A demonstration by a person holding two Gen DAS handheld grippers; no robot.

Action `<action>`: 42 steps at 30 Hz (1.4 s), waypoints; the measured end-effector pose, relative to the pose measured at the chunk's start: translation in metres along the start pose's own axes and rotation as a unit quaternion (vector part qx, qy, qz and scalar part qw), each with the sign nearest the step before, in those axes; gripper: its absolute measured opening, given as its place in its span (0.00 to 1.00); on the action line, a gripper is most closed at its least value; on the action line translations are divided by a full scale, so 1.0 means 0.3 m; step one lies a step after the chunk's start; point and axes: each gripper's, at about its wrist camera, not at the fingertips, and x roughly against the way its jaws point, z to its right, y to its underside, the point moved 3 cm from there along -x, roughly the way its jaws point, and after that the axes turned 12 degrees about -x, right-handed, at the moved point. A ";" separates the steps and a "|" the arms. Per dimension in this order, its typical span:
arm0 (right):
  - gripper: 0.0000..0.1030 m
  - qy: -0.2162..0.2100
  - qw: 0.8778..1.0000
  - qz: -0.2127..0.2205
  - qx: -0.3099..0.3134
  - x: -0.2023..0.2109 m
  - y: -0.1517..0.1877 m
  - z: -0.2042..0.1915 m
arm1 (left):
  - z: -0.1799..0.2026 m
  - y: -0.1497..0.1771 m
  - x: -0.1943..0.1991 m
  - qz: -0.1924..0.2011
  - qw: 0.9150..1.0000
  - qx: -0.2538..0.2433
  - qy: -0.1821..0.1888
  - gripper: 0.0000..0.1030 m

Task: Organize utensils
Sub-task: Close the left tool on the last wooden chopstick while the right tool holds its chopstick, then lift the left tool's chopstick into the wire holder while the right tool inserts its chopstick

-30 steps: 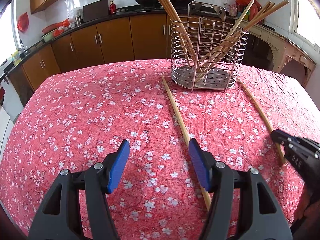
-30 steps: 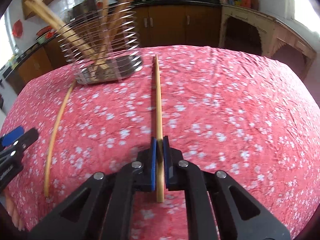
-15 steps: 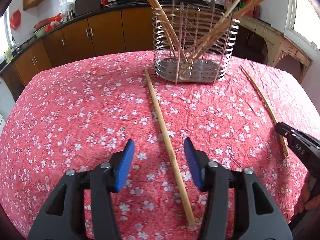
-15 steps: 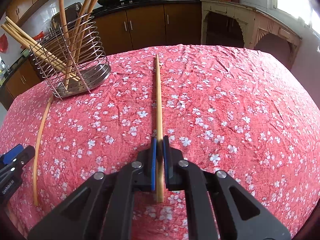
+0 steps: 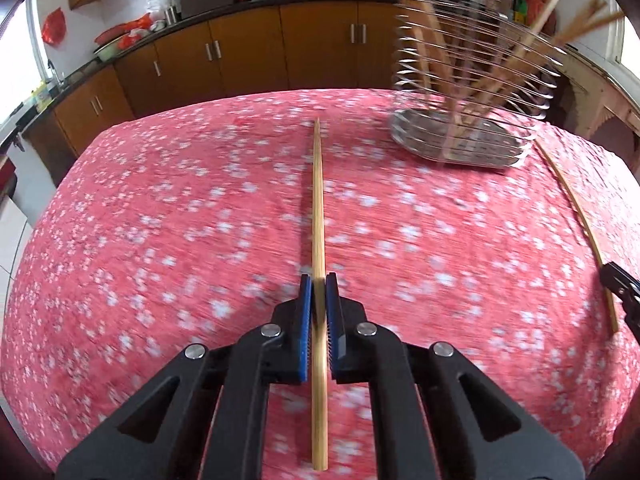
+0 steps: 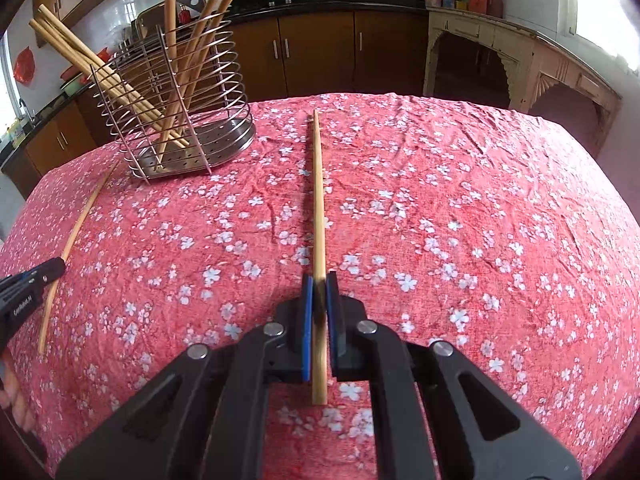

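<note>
Chopstick (image 5: pixel 319 208) between left gripper (image 5: pixel 319 286) pads

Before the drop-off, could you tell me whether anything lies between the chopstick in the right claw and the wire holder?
Nothing visible does: from the chopstick in the right claw to the wire holder, only bare tablecloth shows.

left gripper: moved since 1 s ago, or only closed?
Yes. The left gripper swung left: the wire utensil holder, fixed on the table, slid from center to the right of its view. It is now shut on a chopstick.
</note>
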 end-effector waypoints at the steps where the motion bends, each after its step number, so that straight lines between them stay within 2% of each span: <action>1: 0.08 0.000 1.000 0.000 0.001 0.001 0.000 -0.002 | -0.014 0.001 -0.002 0.000 1.000 0.002 0.001 0.07; 6: 0.08 -0.004 1.000 -0.002 0.003 0.010 0.007 -0.013 | -0.062 0.003 -0.010 0.009 0.999 0.009 0.037 0.07; 9: 0.08 -0.005 1.000 -0.003 0.006 0.023 0.019 -0.023 | -0.062 0.028 0.004 0.015 0.999 -0.004 0.044 0.08; 11: 0.08 -0.006 1.000 -0.003 0.008 0.030 0.027 -0.024 | -0.055 0.049 0.013 0.017 0.999 -0.013 0.042 0.12; 13: 0.08 -0.006 1.000 -0.003 0.009 0.042 0.040 -0.031 | -0.045 0.064 0.028 0.018 0.999 -0.012 0.047 0.26; 14: 0.08 -0.007 1.000 -0.004 0.010 0.043 0.039 -0.030 | -0.041 0.072 0.034 0.018 0.999 -0.011 0.048 0.29; 18: 0.09 -0.009 1.000 -0.006 0.010 0.070 0.054 -0.036 | -0.021 0.119 0.064 0.020 0.999 -0.021 0.030 0.31; 20: 0.08 -0.011 1.000 -0.007 0.008 0.078 0.056 -0.034 | -0.011 0.137 0.087 0.021 0.999 -0.014 0.030 0.30; 22: 0.08 -0.012 1.000 -0.007 0.007 0.086 0.055 -0.030 | -0.010 0.156 0.102 0.023 0.999 -0.015 0.026 0.11; 23: 0.08 -0.013 1.000 -0.007 0.007 0.090 0.059 -0.028 | -0.013 0.151 0.106 0.023 0.999 -0.017 0.026 0.07; 28: 0.07 -0.017 1.000 0.007 0.010 0.134 0.062 -0.024 | -0.042 0.168 0.139 0.024 0.999 -0.016 0.035 0.07; 32: 0.07 -0.023 0.999 0.036 0.010 0.204 0.040 -0.019 | -0.078 0.149 0.196 0.051 0.998 -0.012 0.045 0.07; 36: 0.07 -0.030 0.996 0.081 0.012 0.301 -0.002 -0.014 | -0.109 0.119 0.296 0.100 0.994 -0.007 0.053 0.07; 42: 0.07 -0.053 0.986 0.159 0.020 0.453 -0.085 -0.017 | -0.150 0.046 0.446 0.182 0.982 0.000 0.058 0.07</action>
